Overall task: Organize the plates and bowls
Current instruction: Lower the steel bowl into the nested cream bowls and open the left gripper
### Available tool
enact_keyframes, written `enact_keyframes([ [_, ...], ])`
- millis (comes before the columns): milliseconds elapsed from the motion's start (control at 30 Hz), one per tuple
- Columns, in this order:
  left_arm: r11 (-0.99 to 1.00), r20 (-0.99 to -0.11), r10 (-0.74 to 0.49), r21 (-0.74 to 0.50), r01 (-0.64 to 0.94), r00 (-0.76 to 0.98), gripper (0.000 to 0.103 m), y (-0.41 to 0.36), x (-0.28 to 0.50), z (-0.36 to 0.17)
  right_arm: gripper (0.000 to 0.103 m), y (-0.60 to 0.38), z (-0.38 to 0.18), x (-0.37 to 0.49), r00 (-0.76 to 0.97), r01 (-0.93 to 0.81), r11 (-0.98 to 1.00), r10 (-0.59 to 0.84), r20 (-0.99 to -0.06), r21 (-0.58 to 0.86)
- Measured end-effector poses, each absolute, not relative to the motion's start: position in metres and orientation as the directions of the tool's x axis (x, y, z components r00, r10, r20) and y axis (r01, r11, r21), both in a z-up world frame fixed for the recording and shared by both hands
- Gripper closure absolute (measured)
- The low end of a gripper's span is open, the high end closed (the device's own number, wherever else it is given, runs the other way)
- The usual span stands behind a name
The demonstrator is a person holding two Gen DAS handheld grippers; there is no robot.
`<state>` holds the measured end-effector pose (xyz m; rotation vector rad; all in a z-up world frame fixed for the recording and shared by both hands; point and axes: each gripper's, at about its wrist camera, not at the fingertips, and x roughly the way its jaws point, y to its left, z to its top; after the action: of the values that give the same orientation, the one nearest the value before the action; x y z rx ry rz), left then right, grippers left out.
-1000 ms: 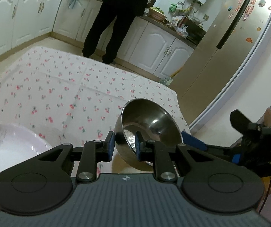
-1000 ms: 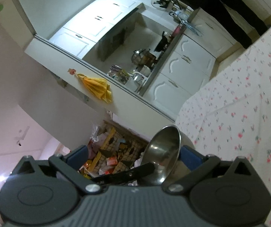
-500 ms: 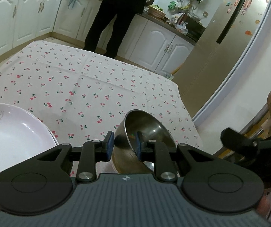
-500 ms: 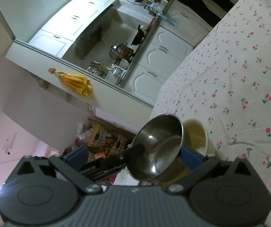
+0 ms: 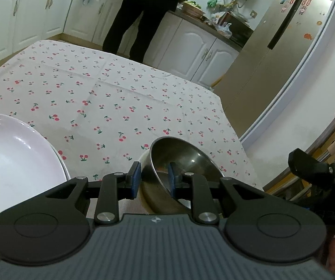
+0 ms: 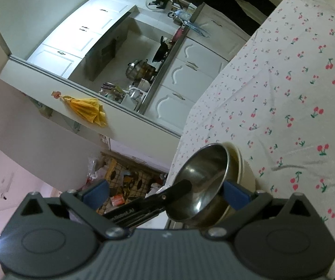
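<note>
The left gripper [image 5: 152, 179] is holding the rim of a steel bowl [image 5: 186, 163] between its blue pads, one pad outside the wall and one inside, and the bowl is tilting as it sits partly inside a cream bowl [image 6: 242, 165] near the corner of the desk [image 5: 111, 98], which is wearing a cherry-print cloth. The left jaws have just been opening a little with the rim between them; the inner pad looks to be against the wall, while a sliver of gap is showing at the outer pad, so the grip is probably loosening. The right gripper [image 6: 165, 192] is standing wide open around the same bowl from the other side, its pads apart from the metal and gripping nothing, with the left finger [image 6: 179, 186] crossing its view. A large white plate [image 5: 13, 158] is lying just to the left of the bowls.

The step in hand looks like nesting the steel bowl into the cream one. It is not yet sitting level, so the next move is likely calling for the left jaws to let go fully and draw back without dragging the rim, so the bowl is settling flat. The right gripper may be needed to steady or nudge it straight
</note>
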<state>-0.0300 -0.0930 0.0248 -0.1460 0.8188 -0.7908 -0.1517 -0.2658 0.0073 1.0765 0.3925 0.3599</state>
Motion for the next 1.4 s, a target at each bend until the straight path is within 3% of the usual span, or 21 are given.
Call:
enact_keyframes([
  [67, 0.708, -0.595, -0.685, -0.410, 0.575, 0.419, 0.078, -0.092, -0.030, 0.024, 0.000, -0.265, 0.008, -0.153, 0.879, -0.089, 0.432, 0.458, -0.134, 0.897],
  [167, 0.717, -0.599, -0.676, -0.399, 0.572, 0.429, 0.062, -0.090, -0.031, 0.023, 0.000, -0.263, 0.011, -0.157, 0.888, -0.076, 0.448, 0.436, -0.144, 0.891],
  [267, 0.722, -0.605, -0.674, -0.417, 0.551, 0.425, 0.060, -0.083, -0.028, 0.018, 0.000, -0.260, 0.012, -0.162, 0.896, -0.057, 0.465, 0.415, -0.160, 0.884],
  [567, 0.723, -0.562, -0.680, -0.408, 0.558, 0.471, 0.038, -0.046, -0.045, 0.029, 0.000, -0.250, 0.012, -0.183, 0.919, 0.040, 0.507, 0.319, -0.230, 0.861],
  [700, 0.739, -0.535, -0.662, -0.348, 0.577, 0.526, 0.017, -0.030, -0.060, 0.040, 0.000, -0.243, 0.015, -0.196, 0.936, 0.072, 0.542, 0.254, -0.245, 0.837],
  [833, 0.740, -0.519, -0.657, -0.308, 0.598, 0.547, 0.004, -0.015, -0.074, 0.047, 0.000, -0.233, 0.013, -0.206, 0.945, 0.115, 0.583, 0.185, -0.269, 0.804],
  [1000, 0.746, -0.490, -0.650, -0.265, 0.611, 0.581, 0.002, 0.007, -0.097, 0.054, 0.000, -0.217, 0.009, -0.220, 0.953, 0.139, 0.634, 0.123, -0.276, 0.761],
  [1400, 0.771, -0.438, -0.625, -0.217, 0.599, 0.646, 0.000, 0.058, -0.129, 0.066, 0.000, -0.183, 0.013, -0.232, 0.944, 0.126, 0.668, 0.146, -0.295, 0.733],
])
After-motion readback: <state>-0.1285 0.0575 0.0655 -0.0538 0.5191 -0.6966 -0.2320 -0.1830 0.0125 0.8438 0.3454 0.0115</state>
